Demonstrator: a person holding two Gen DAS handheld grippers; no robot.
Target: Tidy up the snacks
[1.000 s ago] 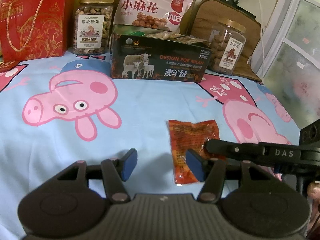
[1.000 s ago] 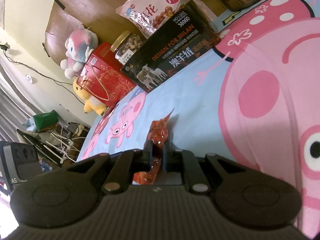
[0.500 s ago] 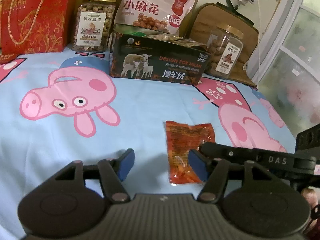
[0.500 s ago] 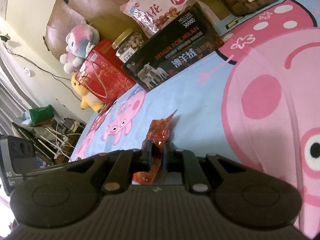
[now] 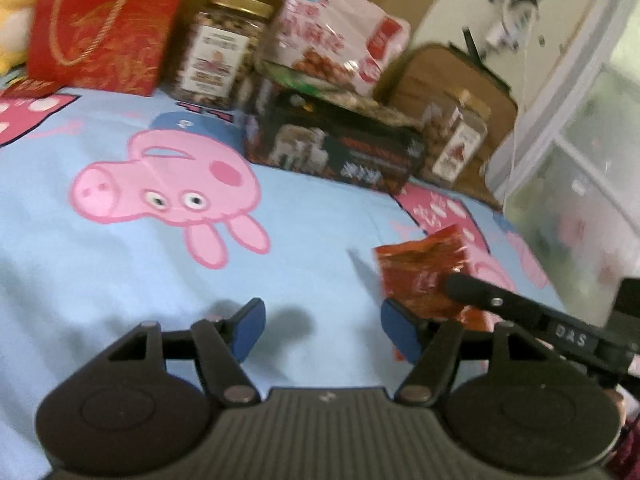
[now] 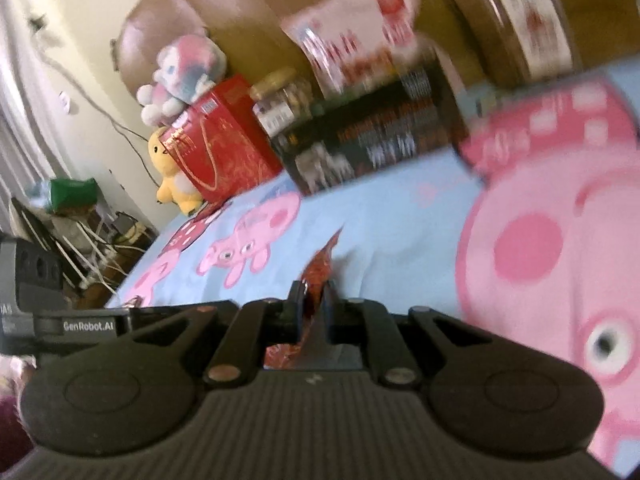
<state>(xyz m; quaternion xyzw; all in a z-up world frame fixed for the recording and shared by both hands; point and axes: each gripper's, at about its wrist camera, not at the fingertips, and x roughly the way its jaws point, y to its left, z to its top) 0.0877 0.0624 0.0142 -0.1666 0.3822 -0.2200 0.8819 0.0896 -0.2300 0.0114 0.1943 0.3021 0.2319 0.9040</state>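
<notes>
My right gripper [image 6: 313, 307] is shut on a red-orange snack packet [image 6: 318, 276] and holds it edge-on, lifted off the blue pig-print cloth. In the left wrist view the packet [image 5: 422, 268] hangs tilted at the right, pinched by the right gripper [image 5: 454, 282]. My left gripper [image 5: 322, 326] is open and empty, low over the cloth, left of the packet. A dark open box [image 5: 336, 152] with sheep pictures stands at the back, with small packets inside; it also shows in the right wrist view [image 6: 372, 140].
Behind the box stand a nut jar [image 5: 222, 60], a white-pink snack bag [image 5: 332, 36], a second jar [image 5: 458, 140] and a red gift bag [image 5: 100, 24]. Plush toys [image 6: 180, 68] sit at the far left. A window [image 5: 580, 140] is on the right.
The right gripper has lifted the packet off the cloth and tilted it upward. Both cameras have moved, so the views are blurred. The left gripper stays open.
</notes>
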